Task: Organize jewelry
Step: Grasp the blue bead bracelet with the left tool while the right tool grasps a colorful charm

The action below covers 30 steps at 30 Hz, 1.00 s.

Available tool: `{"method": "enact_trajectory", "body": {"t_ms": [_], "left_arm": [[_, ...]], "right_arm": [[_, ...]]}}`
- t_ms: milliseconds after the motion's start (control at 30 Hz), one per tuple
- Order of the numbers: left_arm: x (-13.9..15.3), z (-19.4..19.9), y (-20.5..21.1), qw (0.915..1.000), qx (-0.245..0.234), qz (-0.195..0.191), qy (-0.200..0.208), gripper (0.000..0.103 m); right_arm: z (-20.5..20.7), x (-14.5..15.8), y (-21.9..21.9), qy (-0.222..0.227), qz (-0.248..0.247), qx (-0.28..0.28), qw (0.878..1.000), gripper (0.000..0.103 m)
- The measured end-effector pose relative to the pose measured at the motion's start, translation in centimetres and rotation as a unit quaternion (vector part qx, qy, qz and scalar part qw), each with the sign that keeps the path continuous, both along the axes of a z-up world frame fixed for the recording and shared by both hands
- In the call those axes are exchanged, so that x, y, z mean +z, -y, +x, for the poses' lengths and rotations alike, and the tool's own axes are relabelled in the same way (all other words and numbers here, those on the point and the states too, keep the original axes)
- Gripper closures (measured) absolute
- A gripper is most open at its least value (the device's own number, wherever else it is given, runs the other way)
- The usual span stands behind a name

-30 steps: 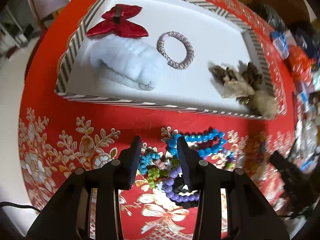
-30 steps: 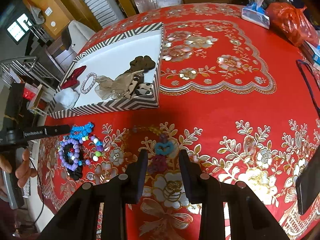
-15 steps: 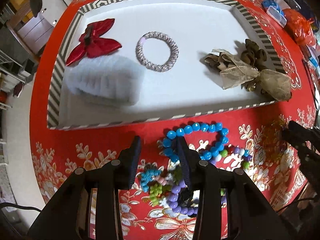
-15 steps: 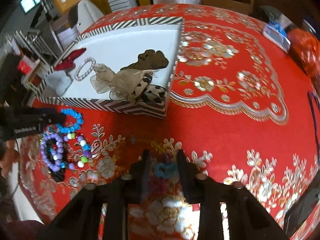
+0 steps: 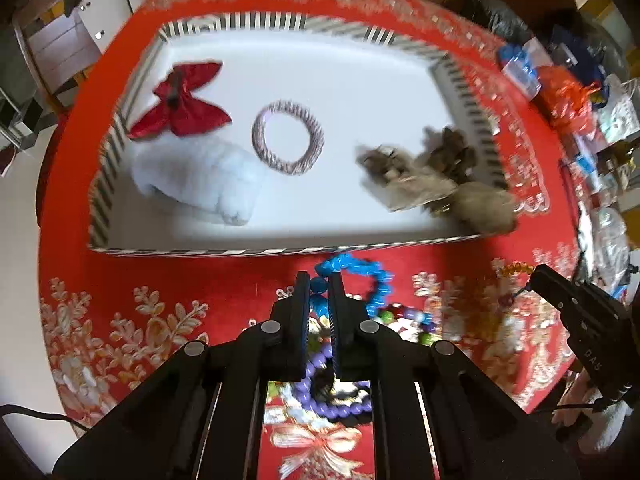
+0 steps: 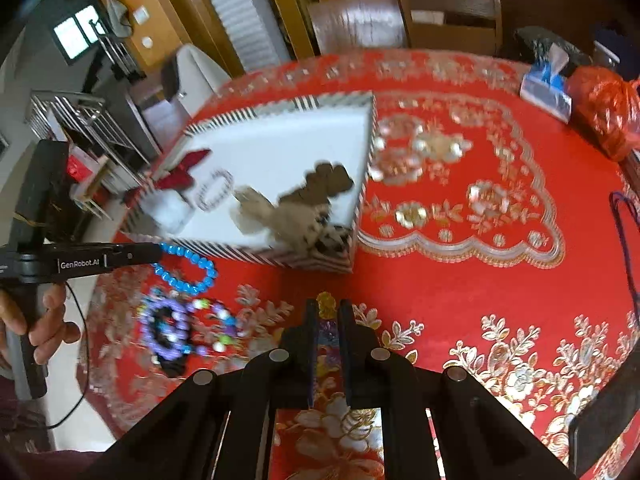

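Where they gaped before, both grippers (image 5: pixel 319 288) (image 6: pixel 328 312) now around beads.

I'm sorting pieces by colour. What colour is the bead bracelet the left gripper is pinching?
Bright blue bracelet, held in the left gripper; the left wrist view shows it best.

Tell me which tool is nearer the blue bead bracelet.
Left. The left tool is shut on the blue bead bracelet beside the tray. The right tool is off to its right, pinching a different beaded piece.
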<state>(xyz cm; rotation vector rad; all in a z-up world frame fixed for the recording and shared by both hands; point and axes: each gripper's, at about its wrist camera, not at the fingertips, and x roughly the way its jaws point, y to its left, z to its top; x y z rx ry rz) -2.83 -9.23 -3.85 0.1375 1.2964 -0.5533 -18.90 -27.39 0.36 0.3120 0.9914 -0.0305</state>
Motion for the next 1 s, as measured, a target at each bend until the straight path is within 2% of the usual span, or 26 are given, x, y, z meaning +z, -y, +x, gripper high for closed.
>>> {"method": "enact_trajectory", "body": {"t_ms": [167,467,733,1000], "left_arm": [[3.7,-0.9,-1.1,0.9995,0.01,-0.026,0.018,0.096],[8.6,-0.4,-2.3,0.9965,0.033,-0.031,0.071,0.096],[9.2,1.9,-3.1,0.9945,0.063,-0.025,0.08,0.096],[7.8,2.9,-1.6,0.9955,0.054,-0.014,0.077,0.096]], "right_arm": [[0.2,2.8,-0.8,0.031,-0.004,0.015,0.999,0.094],[2.9,6.0,-1.3,0.068,-0.012,0.041,0.997,0.094],[7.1,6.3,-2.5,0.066,-0.02,0.067,0.995,0.094],[11.5,5.0,-4.2,0.05,-0.018,0.093,0.994,0.094]]}}
